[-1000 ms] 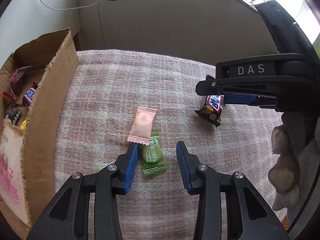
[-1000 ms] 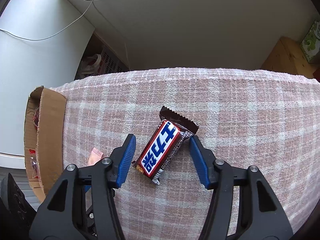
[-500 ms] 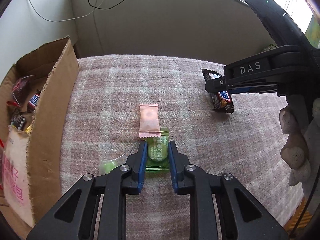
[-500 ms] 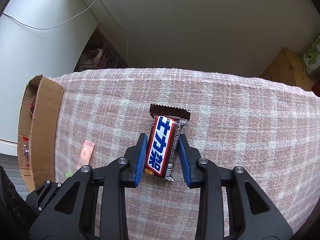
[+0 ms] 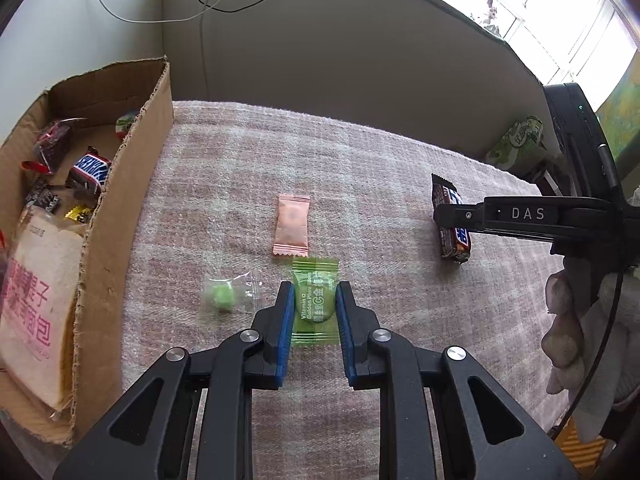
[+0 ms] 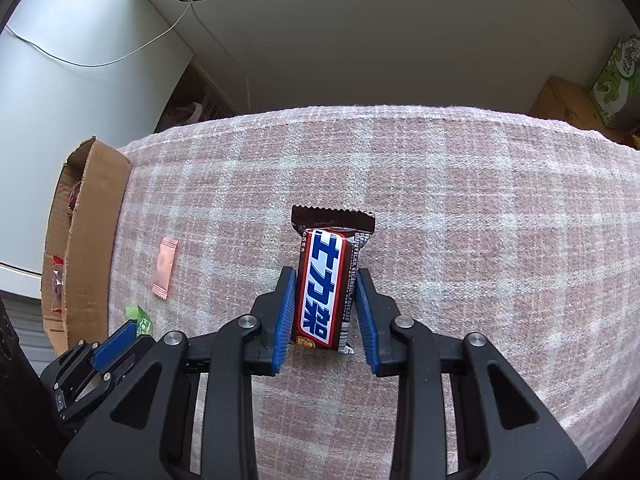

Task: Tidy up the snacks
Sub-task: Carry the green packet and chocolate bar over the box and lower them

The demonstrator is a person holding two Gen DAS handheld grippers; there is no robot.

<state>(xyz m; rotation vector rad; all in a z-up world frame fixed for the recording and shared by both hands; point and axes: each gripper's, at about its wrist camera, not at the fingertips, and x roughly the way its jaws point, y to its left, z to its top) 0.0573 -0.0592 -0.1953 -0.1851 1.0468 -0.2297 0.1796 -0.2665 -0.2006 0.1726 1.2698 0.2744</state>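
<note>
Snacks: four loose on the plaid cloth (image 5: pixel 224 184); more already lie in the cardboard box (image 5: pixel 120 216) at the left edge.
Left gripper (image 5: pixel 313 304): blue pads pinched against both sides of the green candy (image 5: pixel 314 300), which lies on the cloth just below the pink sachet (image 5: pixel 292 224).
Right gripper (image 6: pixel 325 300): pads closed against the long sides of the chocolate bar (image 6: pixel 326 284), its crimped end pointing away (blue-and-white label up).
Change: a second ago both pairs of fingers stood wide around their targets; they have since closed, and the bar has been squared up between the pads.
Lifted or not: cannot tell; both packets look to be at cloth level.
Meaning: both grasps appear made, so the next step is likely a lift and a carry to the box.
Left over: the pink sachet and a clear-wrapped green sweet (image 5: pixel 226 296), beside the left fingers.
Risk: the slick green wrapper may slip out of a side pinch.
</note>
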